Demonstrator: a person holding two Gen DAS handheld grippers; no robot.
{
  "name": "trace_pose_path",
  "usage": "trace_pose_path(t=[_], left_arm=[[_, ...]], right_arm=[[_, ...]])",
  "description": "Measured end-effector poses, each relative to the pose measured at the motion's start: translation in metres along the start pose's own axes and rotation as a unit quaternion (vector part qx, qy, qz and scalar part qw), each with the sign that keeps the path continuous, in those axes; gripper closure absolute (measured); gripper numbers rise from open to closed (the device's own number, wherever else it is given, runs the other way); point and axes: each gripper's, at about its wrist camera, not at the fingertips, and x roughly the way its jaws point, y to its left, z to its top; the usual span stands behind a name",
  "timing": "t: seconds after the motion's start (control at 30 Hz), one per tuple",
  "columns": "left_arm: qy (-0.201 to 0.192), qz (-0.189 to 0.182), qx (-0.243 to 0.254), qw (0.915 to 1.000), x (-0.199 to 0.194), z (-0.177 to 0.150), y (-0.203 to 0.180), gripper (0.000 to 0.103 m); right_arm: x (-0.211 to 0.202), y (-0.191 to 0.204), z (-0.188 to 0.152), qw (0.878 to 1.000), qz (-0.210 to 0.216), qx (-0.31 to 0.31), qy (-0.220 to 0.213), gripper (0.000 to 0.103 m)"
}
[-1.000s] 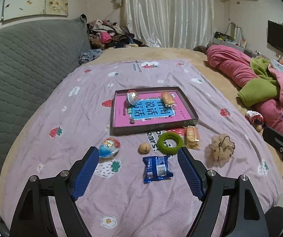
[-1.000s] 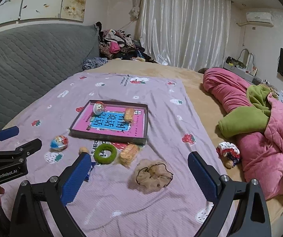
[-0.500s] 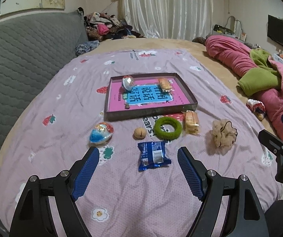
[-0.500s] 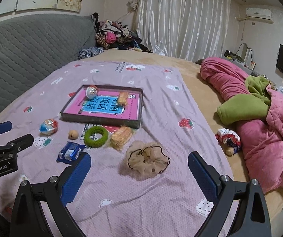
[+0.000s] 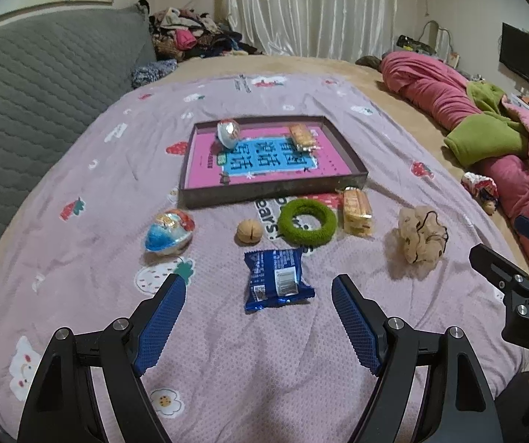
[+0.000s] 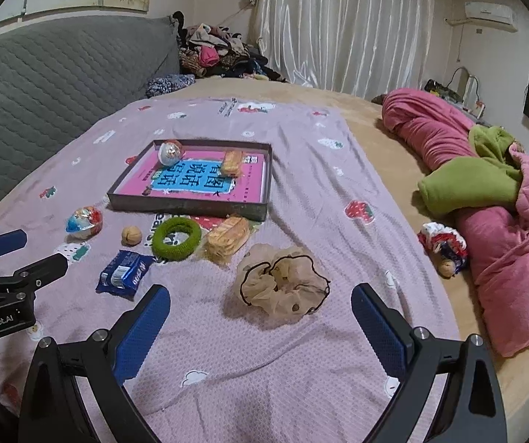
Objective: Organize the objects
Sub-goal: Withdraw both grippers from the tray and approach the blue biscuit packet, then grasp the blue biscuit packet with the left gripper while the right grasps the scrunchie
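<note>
Ahead, bare blanket (image 5: 264,369) separates the wide-open, empty left gripper (image 5: 258,297) and right gripper (image 6: 260,308) from the blue packet (image 5: 275,280) and scrunchie (image 6: 282,280).

Dim, even indoor light; soft shadows beneath items near the tray (image 5: 271,192); strong fisheye bending, black corners.

Both the left gripper (image 5: 258,289) and right gripper (image 6: 260,299) were black frames with silver screws, blue textured pads (one body lettered "GenRobot.AI").

Both tongs (image 5: 258,288) (image 6: 260,295) wide, empty
</note>
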Motion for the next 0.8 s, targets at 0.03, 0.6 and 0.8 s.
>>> trace_pose_path(t=[0.03, 0.6, 0.8], left_arm=[[0.002, 0.002, 0.000, 1.0000, 0.004, -0.001, 0.000, 0.020], [0.044, -0.009, -0.004, 0.9990, 0.053, -0.009, -0.004, 0.020], [0.052, -0.012, -0.008, 0.9986, 0.063, -0.008, -0.004, 0.020]], right_arm=[[0.004, 0.000, -0.001, 1.000, 0.000, 0.000, 0.004, 0.004], [0.038, -0.004, -0.005, 1.000, -0.004, -0.004, 0.024, 0.004], [0.053, -0.006, -0.004, 0.999, -0.009, -0.006, 0.035, 0.004]])
